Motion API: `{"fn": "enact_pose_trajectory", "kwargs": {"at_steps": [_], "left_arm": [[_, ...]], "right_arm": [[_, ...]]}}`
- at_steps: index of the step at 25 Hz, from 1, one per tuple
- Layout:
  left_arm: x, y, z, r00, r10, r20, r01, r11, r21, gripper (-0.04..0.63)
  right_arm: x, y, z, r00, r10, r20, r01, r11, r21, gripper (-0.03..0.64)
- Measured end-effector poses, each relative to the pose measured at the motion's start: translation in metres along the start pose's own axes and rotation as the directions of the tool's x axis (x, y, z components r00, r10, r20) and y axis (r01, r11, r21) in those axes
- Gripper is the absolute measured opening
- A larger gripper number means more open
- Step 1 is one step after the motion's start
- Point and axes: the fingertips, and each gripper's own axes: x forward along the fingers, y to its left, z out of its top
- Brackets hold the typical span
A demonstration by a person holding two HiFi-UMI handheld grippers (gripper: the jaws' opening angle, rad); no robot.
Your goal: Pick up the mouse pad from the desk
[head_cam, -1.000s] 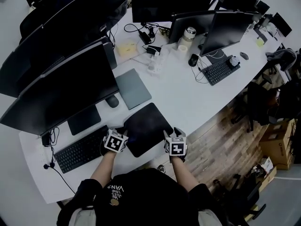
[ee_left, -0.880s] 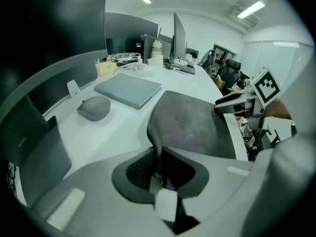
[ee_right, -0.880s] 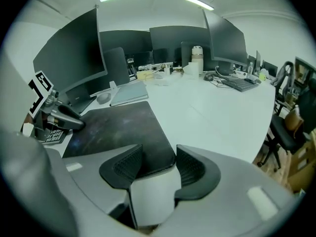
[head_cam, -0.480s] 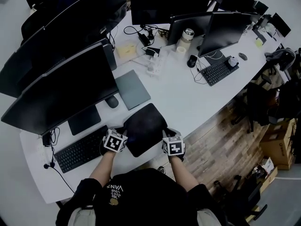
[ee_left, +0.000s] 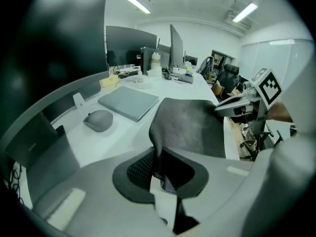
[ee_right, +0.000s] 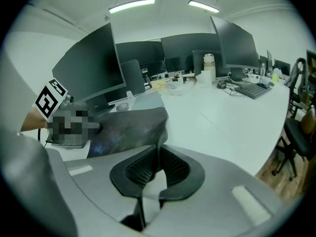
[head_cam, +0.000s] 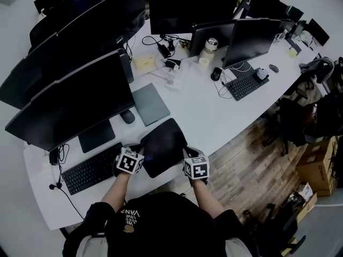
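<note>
The dark mouse pad [head_cam: 163, 146] is at the near edge of the white desk [head_cam: 220, 116], bowed upward between my two grippers. My left gripper [head_cam: 140, 150] is shut on the pad's left edge. In the left gripper view that edge [ee_left: 190, 127] runs in between the left gripper's [ee_left: 159, 169] pads. My right gripper [head_cam: 186, 154] pinches the pad's right edge, its jaws closing on it. In the right gripper view the pad [ee_right: 131, 130] stands on edge between the right gripper's [ee_right: 158, 169] pads. The pad's middle hangs free of the desk.
A grey mouse [head_cam: 127, 115] and a flat grey slab [head_cam: 151, 103] lie just behind the pad. A black keyboard [head_cam: 92, 170] sits to the left under a row of monitors [head_cam: 75, 100]. Right of the pad the desk ends above wooden flooring [head_cam: 252, 159].
The right gripper's jaws have closed on the pad's right edge and drawn inward a little. The pad, flat a second ago, now bows up and looks narrower. The left gripper has held still.
</note>
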Motion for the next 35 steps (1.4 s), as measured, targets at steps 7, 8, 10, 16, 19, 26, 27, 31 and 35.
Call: {"fn": "enact_pose_trajectory", "kwargs": {"at_steps": [7, 8, 10, 16, 19, 26, 27, 31, 35], "left_arm": [[-0.026, -0.013, 0.016, 0.997, 0.02, 0.069, -0.02, 1.0, -0.004, 0.043], [-0.031, -0.016, 0.018, 0.997, 0.022, 0.08, -0.022, 1.0, -0.005, 0.043], [-0.039, -0.022, 0.023, 0.995, 0.027, 0.099, -0.027, 1.0, -0.003, 0.043], [-0.064, -0.041, 0.035, 0.985, 0.047, 0.164, -0.046, 0.999, -0.013, 0.043], [-0.08, -0.053, 0.041, 0.977, 0.066, 0.205, -0.064, 0.998, -0.017, 0.043], [-0.115, -0.082, 0.045, 0.952, 0.114, 0.285, -0.106, 0.993, -0.046, 0.043], [-0.119, -0.087, 0.044, 0.948, 0.121, 0.294, -0.112, 0.993, -0.049, 0.043], [-0.131, -0.106, 0.039, 0.94, 0.141, 0.311, -0.129, 0.99, -0.061, 0.043], [-0.136, -0.126, 0.03, 0.937, 0.155, 0.313, -0.139, 0.988, -0.074, 0.043]], "right_arm": [[-0.033, 0.005, 0.009, 0.997, 0.04, 0.072, -0.041, 0.999, 0.015, 0.035], [-0.038, 0.005, 0.01, 0.995, 0.045, 0.085, -0.046, 0.999, 0.016, 0.035], [-0.051, 0.004, 0.012, 0.992, 0.052, 0.111, -0.054, 0.998, 0.017, 0.035], [-0.084, 0.002, 0.019, 0.98, 0.081, 0.183, -0.084, 0.996, 0.011, 0.035], [-0.104, 0.001, 0.021, 0.97, 0.101, 0.221, -0.105, 0.994, 0.006, 0.035], [-0.146, 0.001, 0.019, 0.947, 0.146, 0.285, -0.146, 0.989, -0.021, 0.035], [-0.151, 0.001, 0.018, 0.944, 0.153, 0.291, -0.153, 0.988, -0.026, 0.035], [-0.171, 0.0, 0.009, 0.936, 0.177, 0.305, -0.174, 0.984, -0.037, 0.035], [-0.185, -0.005, -0.005, 0.932, 0.193, 0.307, -0.189, 0.981, -0.042, 0.035]]}}
